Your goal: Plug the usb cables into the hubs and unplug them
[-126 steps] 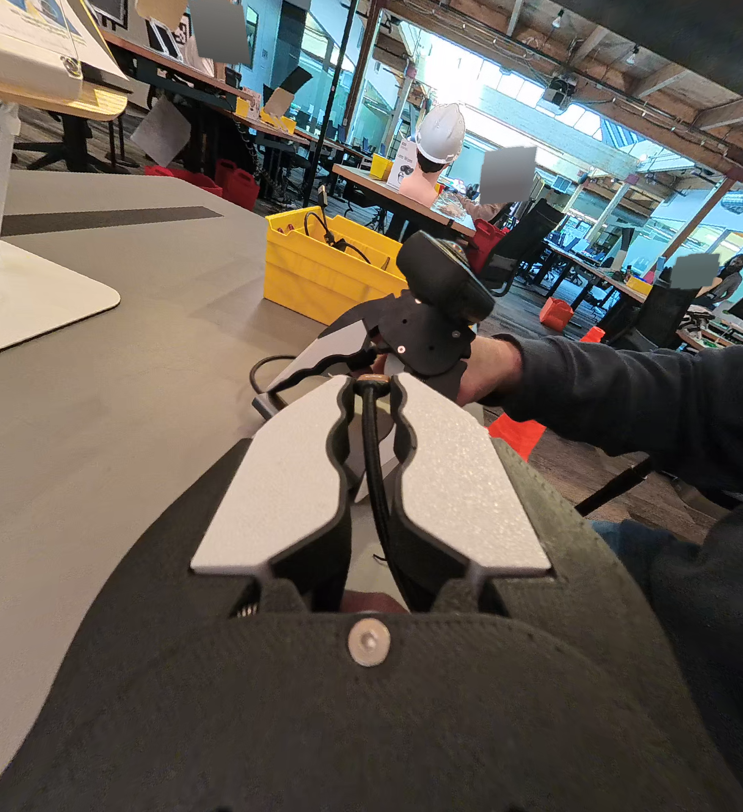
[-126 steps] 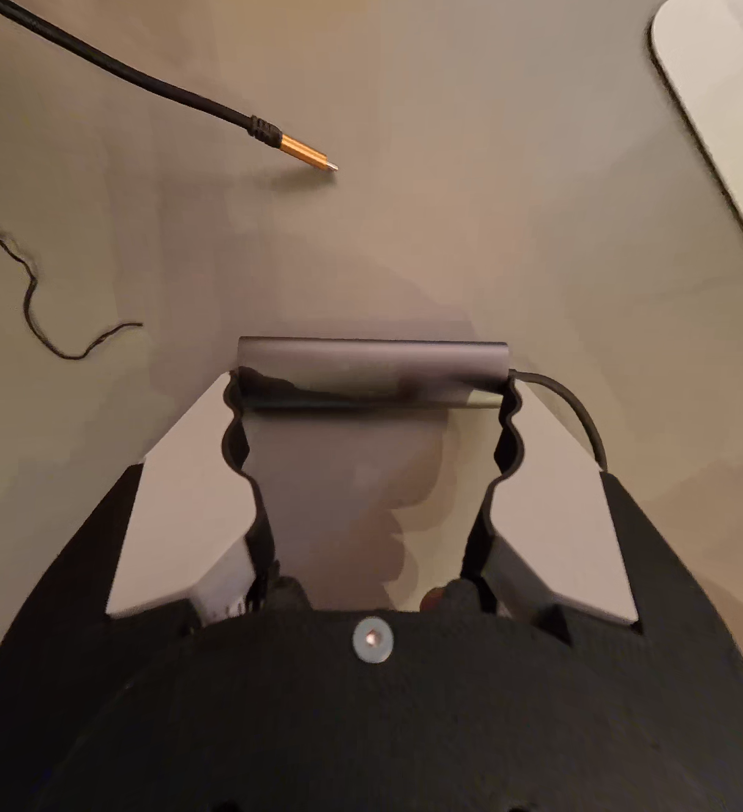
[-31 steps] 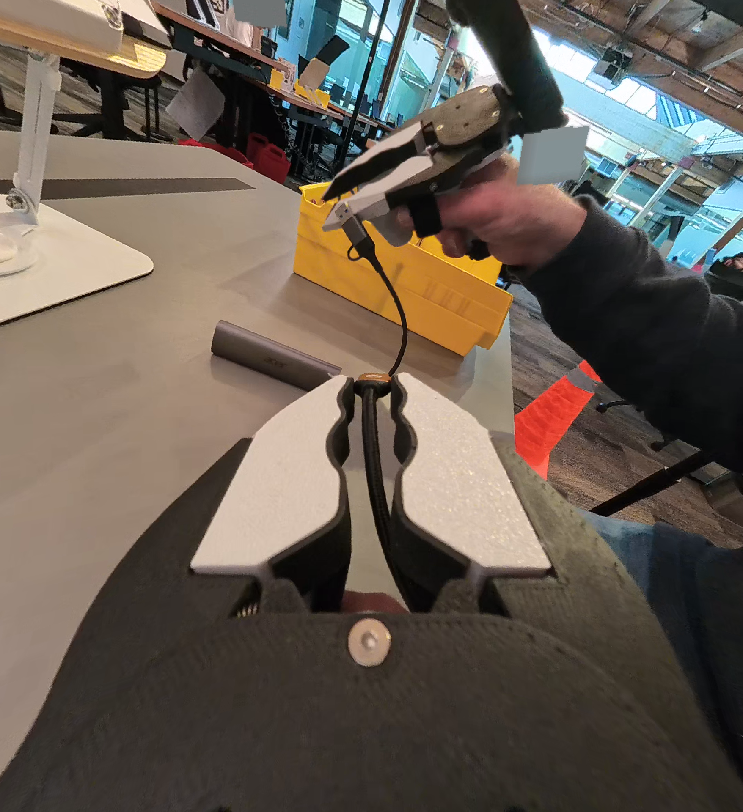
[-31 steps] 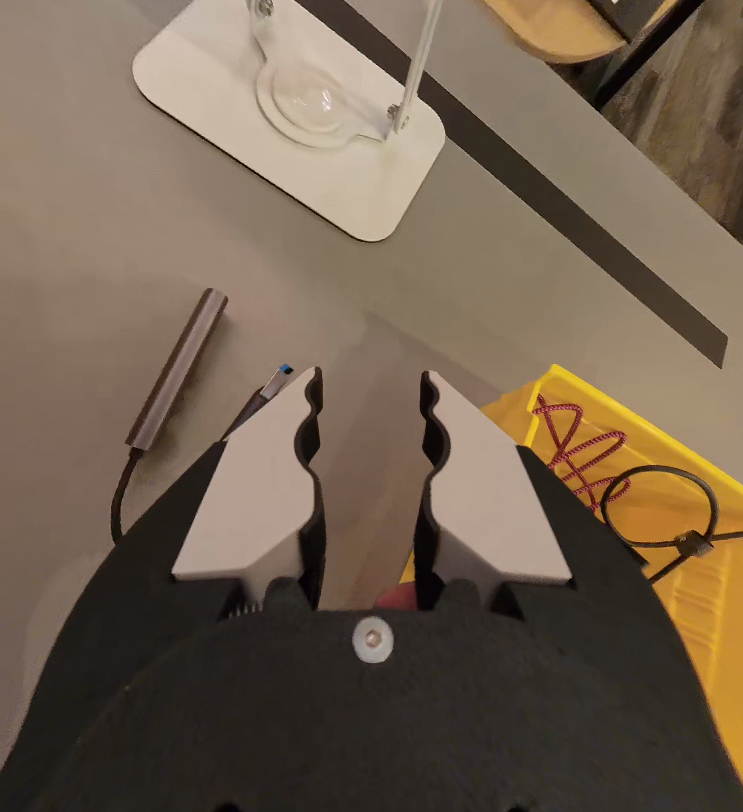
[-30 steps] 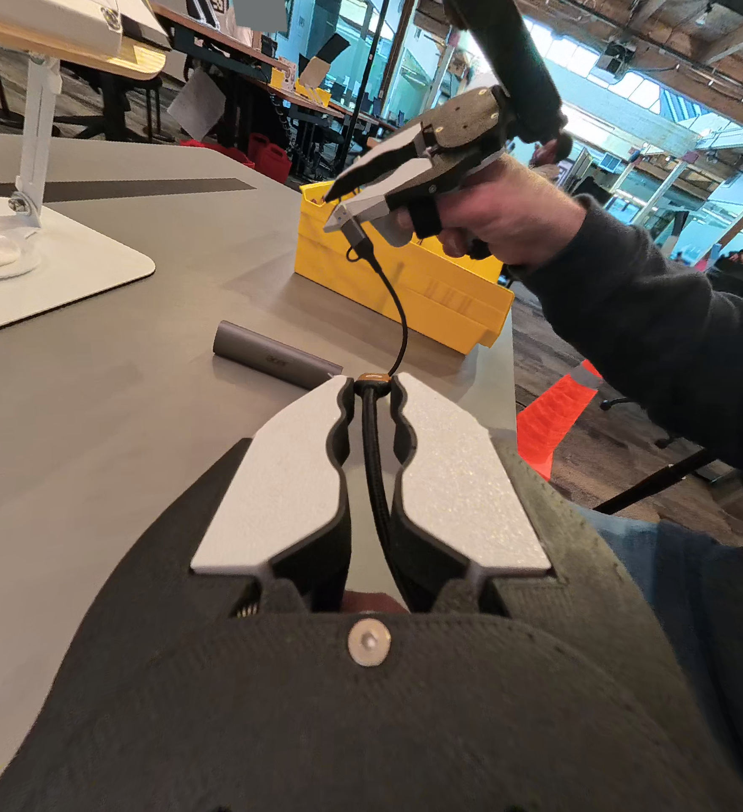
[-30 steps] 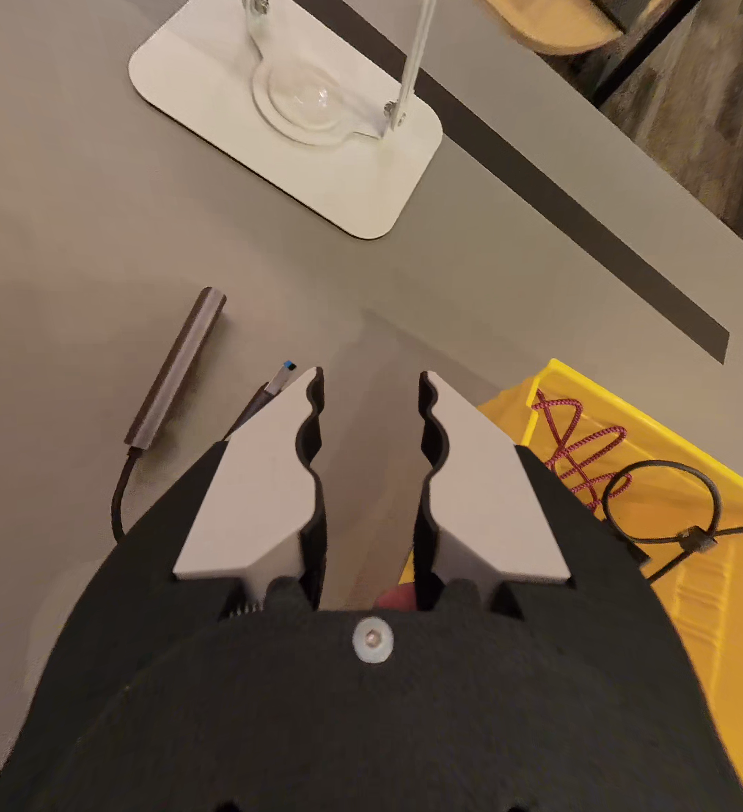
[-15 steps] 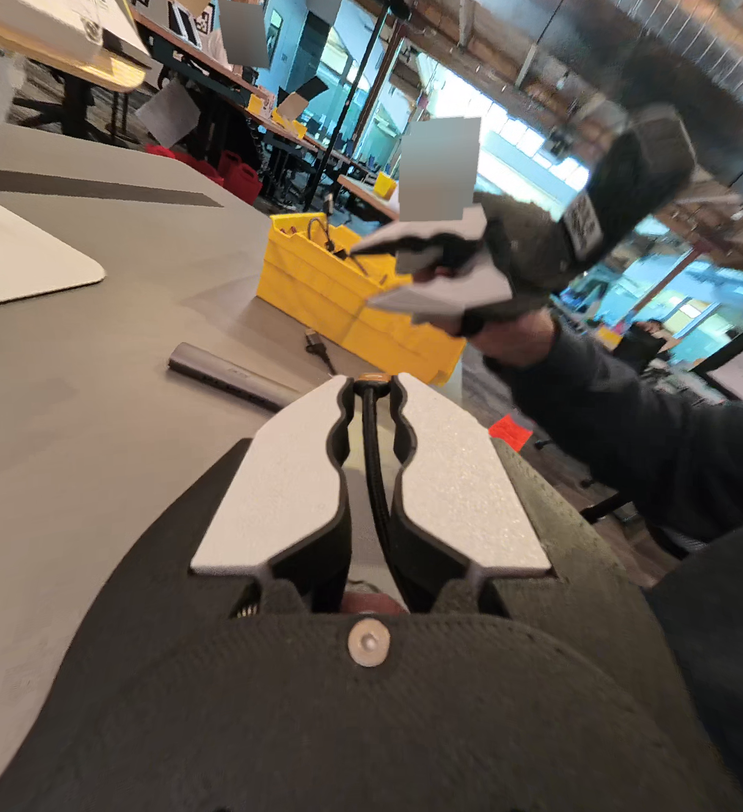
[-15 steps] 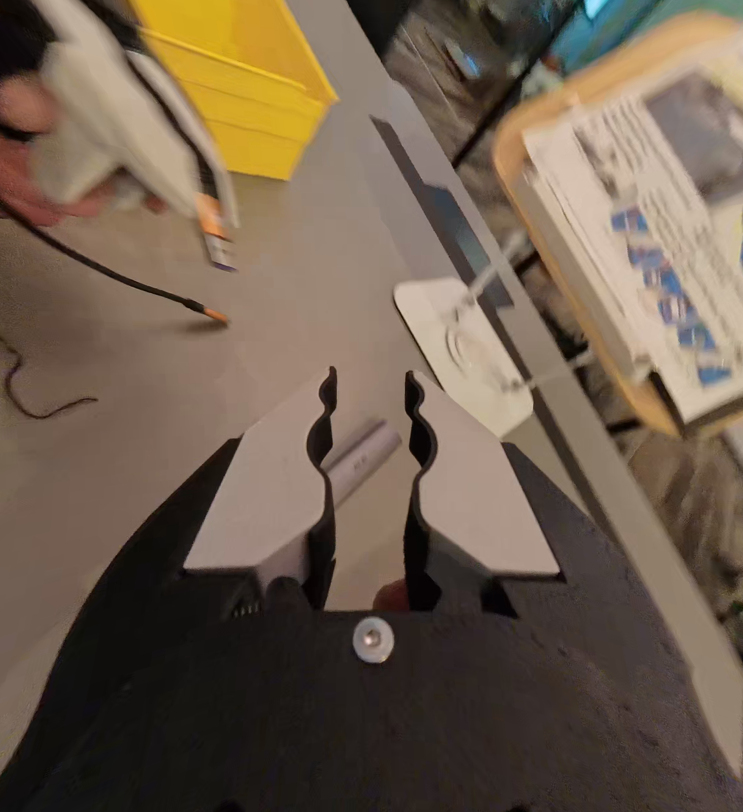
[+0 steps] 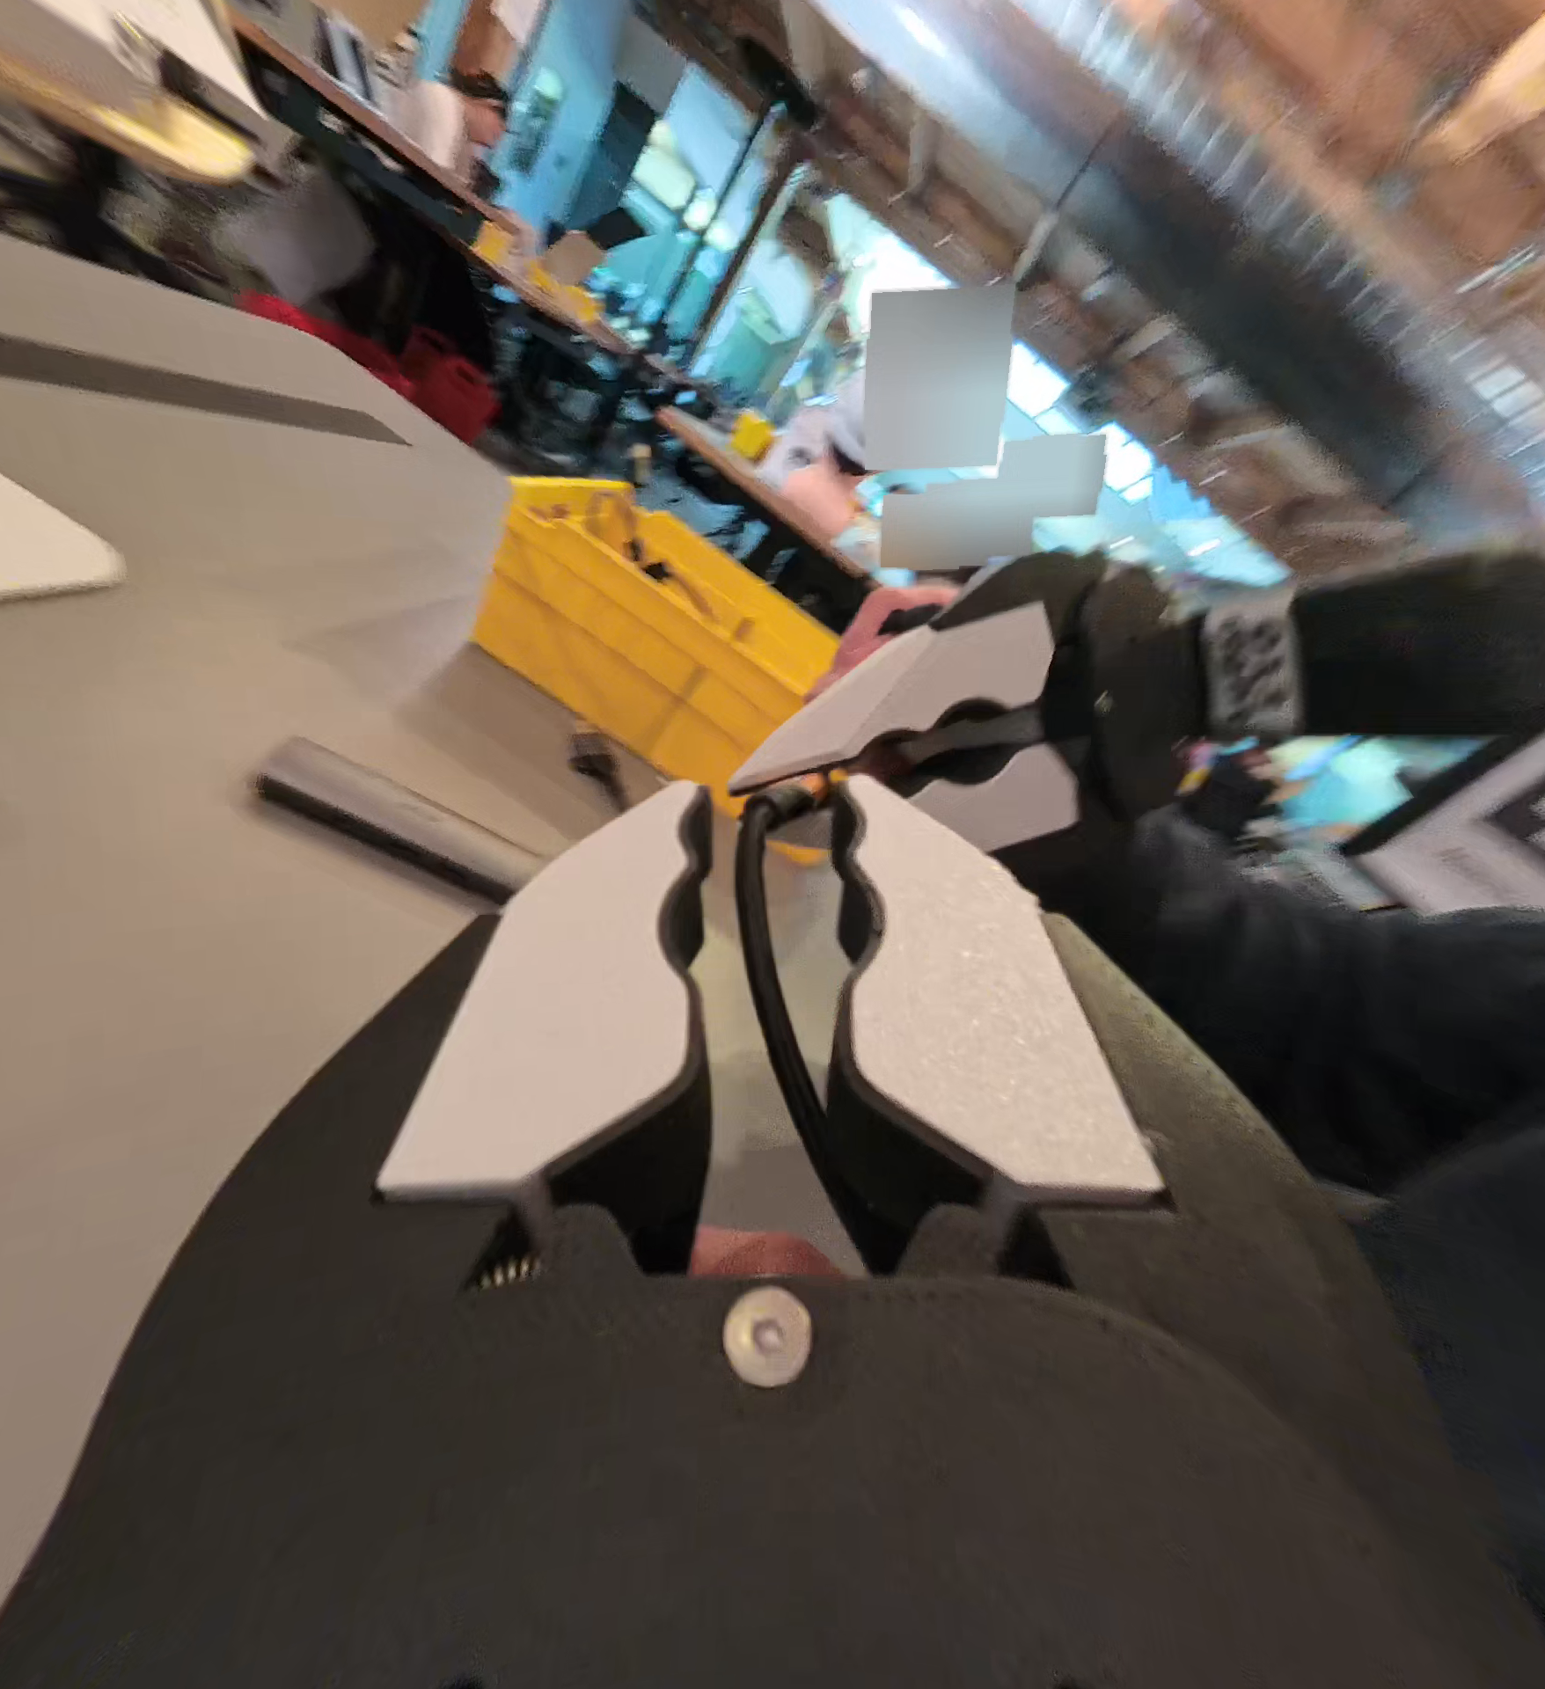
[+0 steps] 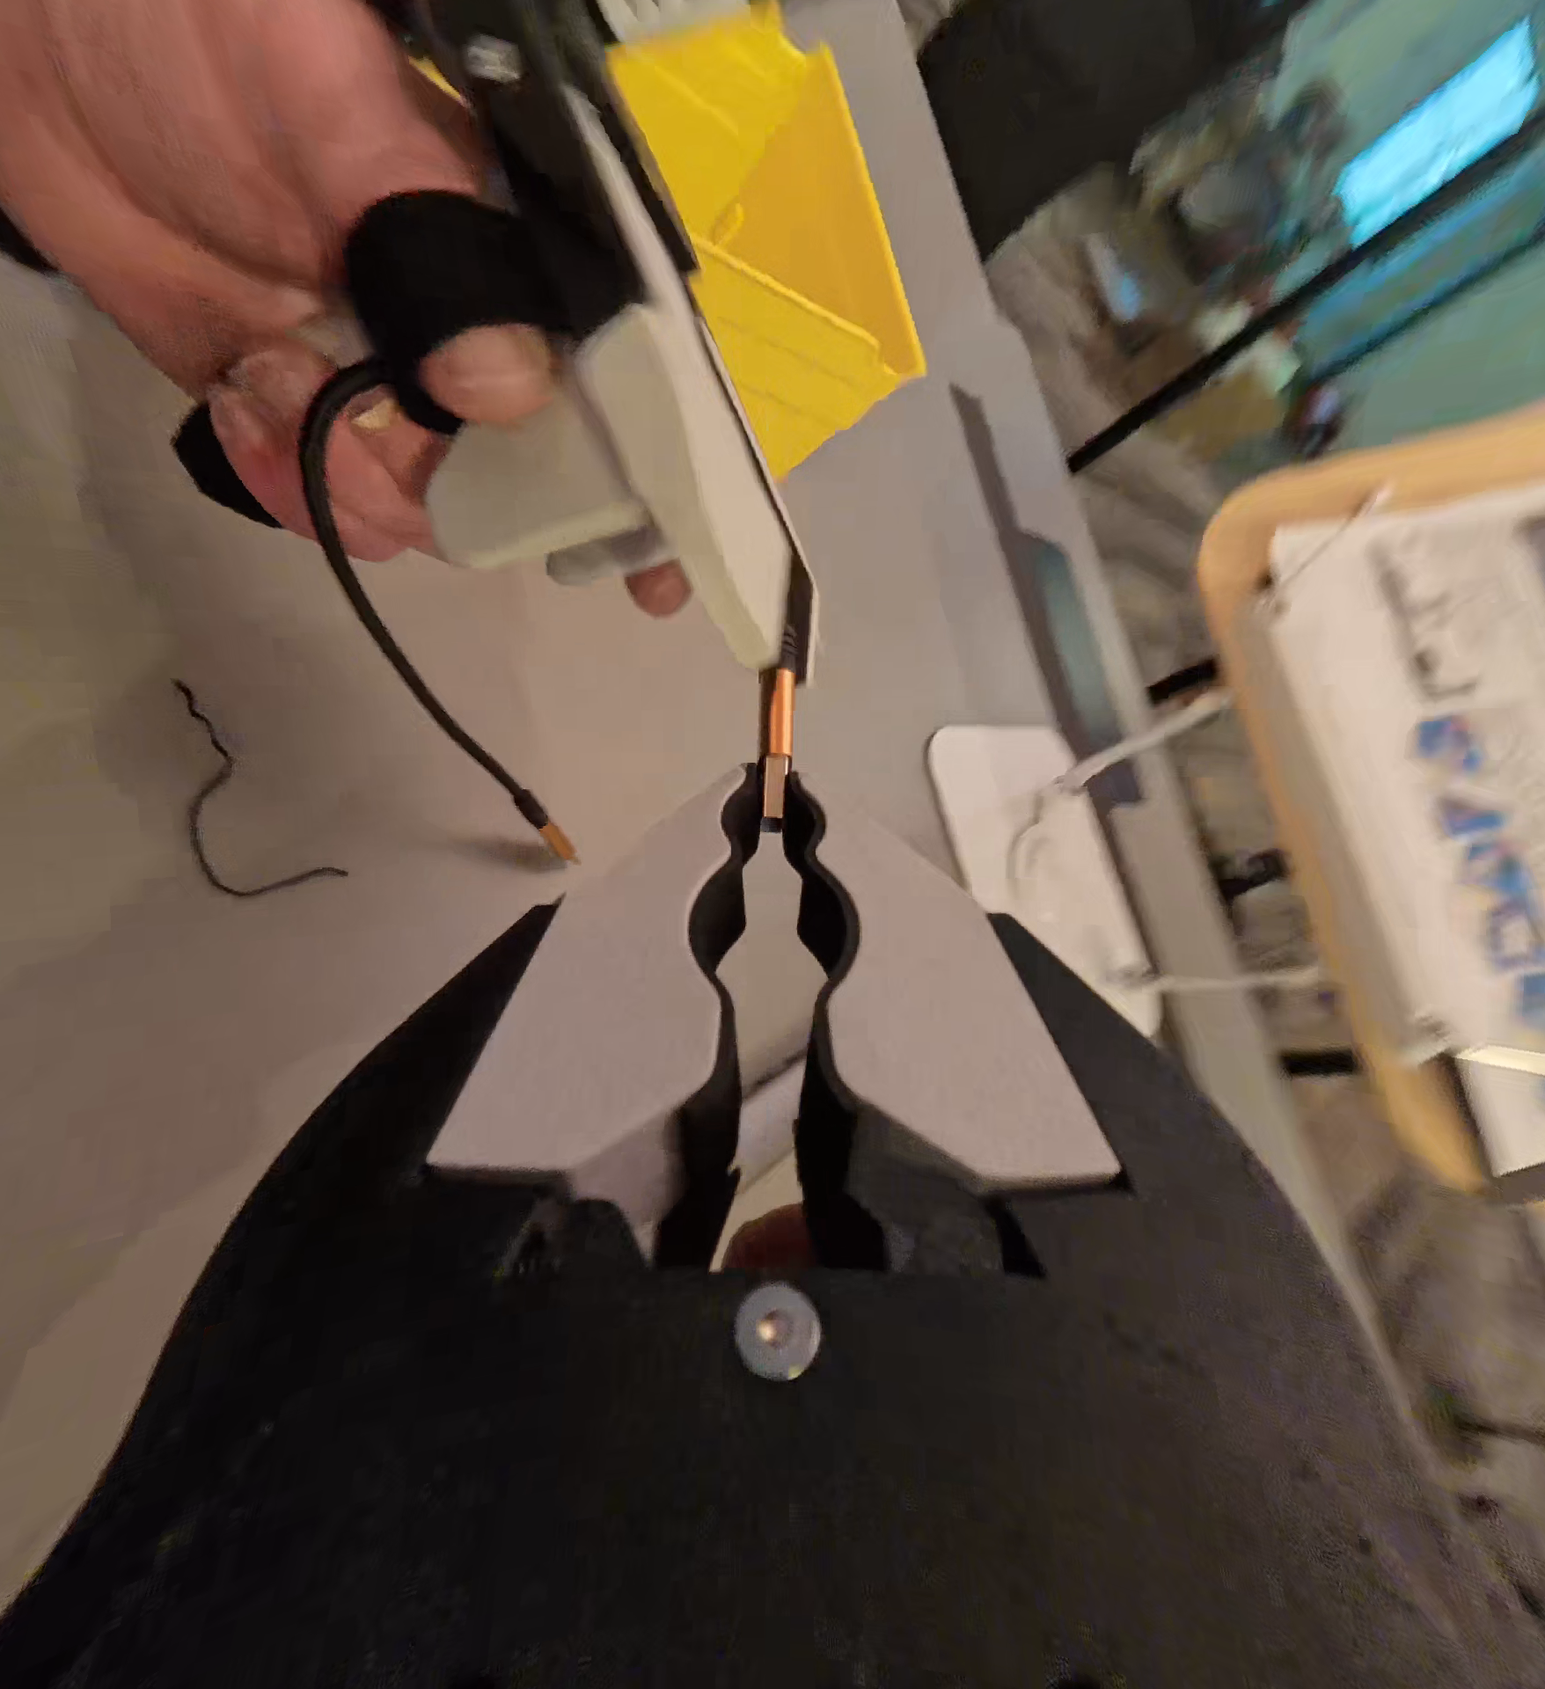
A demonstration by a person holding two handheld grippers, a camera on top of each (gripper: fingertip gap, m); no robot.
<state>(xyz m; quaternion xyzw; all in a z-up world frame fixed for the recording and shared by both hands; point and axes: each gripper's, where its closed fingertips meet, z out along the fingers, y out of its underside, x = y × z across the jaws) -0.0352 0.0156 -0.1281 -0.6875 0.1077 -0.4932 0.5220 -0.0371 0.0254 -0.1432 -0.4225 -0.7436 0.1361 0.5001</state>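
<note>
Left wrist view: your left tool [image 9: 769, 804] has its two grey fingers parted a little, and the black cable [image 9: 764, 923] runs up the gap between them to a copper-collared end at the tips. Whether the fingers still press on the cable you cannot tell from here; there is clear space on either side of it. Your right tool [image 9: 805, 777] comes in from the right, held in your right hand [image 9: 878, 631], its tips meeting that cable end just above your left tool's tips. On the grey worktop [image 9: 111, 914] to the left lies the dark grey hub [image 9: 385, 813], flat and apart from both tools, with a small plug [image 9: 591, 745] just beyond its right end. Farther off stands a yellow bin [image 9: 641, 631] near the worktop's far edge. The picture is blurred.

Right wrist view: your right tool [image 10: 773, 804] is clenched at the tips on the metal plug of the cable's connector [image 10: 776, 731], whose copper sleeve stands straight up out of it. Above, your left tool [image 10: 792, 640], gripped by your left hand [image 10: 202, 228], reaches down to the top of that sleeve. The cable loops from under the hand down to the left, and its other copper-tipped end [image 10: 554, 836] rests on the worktop [image 10: 65, 1005]. A loose dark thread [image 10: 220, 804] lies farther left. The yellow bin [image 10: 805, 302] sits at the top, and a white stand base [image 10: 1025, 868] to the right.
</note>
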